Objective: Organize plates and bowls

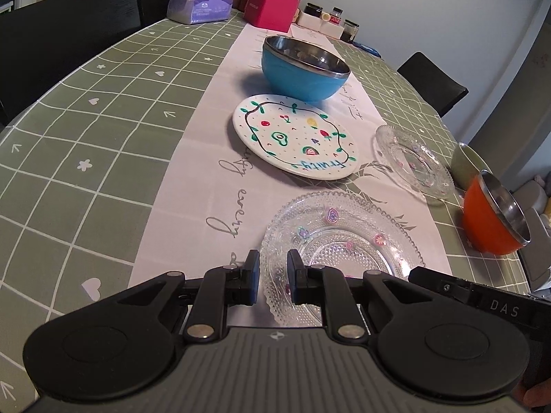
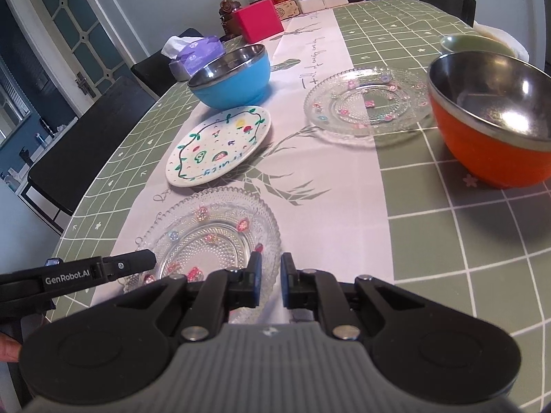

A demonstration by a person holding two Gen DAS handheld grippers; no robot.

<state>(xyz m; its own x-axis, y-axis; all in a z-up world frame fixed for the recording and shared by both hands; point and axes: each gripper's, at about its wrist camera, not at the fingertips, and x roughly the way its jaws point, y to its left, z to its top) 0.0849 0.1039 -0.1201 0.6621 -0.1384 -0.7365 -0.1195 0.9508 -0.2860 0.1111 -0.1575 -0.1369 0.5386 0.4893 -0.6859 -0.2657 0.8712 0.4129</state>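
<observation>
Far left: dark chairs (image 1: 69, 17) are seen behind the table, which is covered by a green checked cloth (image 1: 86, 120) with a white printed runner (image 1: 213, 120) down its middle.

Back left: a purple tissue pack (image 1: 199, 7) is set beside a pink box (image 1: 272, 8), with bottles and jars lined up behind.

Centre, on the runner: a blue bowl (image 1: 299, 72) with a steel lining stands upright. Just in front of it a white fruit-painted plate (image 1: 296, 136) lies flat, close to the bowl but apart from it.

Nearest, centre: a clear glass plate (image 1: 344, 244) with small coloured flowers lies flat on the runner.
- The left gripper (image 1: 272, 275) is placed at the plate's near left rim. A narrow gap is kept between its pads and the beaded rim is seen in that gap. Whether the rim is pinched cannot be told.
- The right gripper (image 2: 269, 280) is placed at the near right rim, its pads drawn almost together. A grip on the glass cannot be confirmed.

Right of centre: a second glass plate (image 1: 413, 161) lies across the edge of the runner.

Far right, on the green cloth: a green bowl (image 1: 468, 165) is seen at the back and an orange steel-lined bowl (image 1: 489, 220) nearer, both upright and empty.
</observation>
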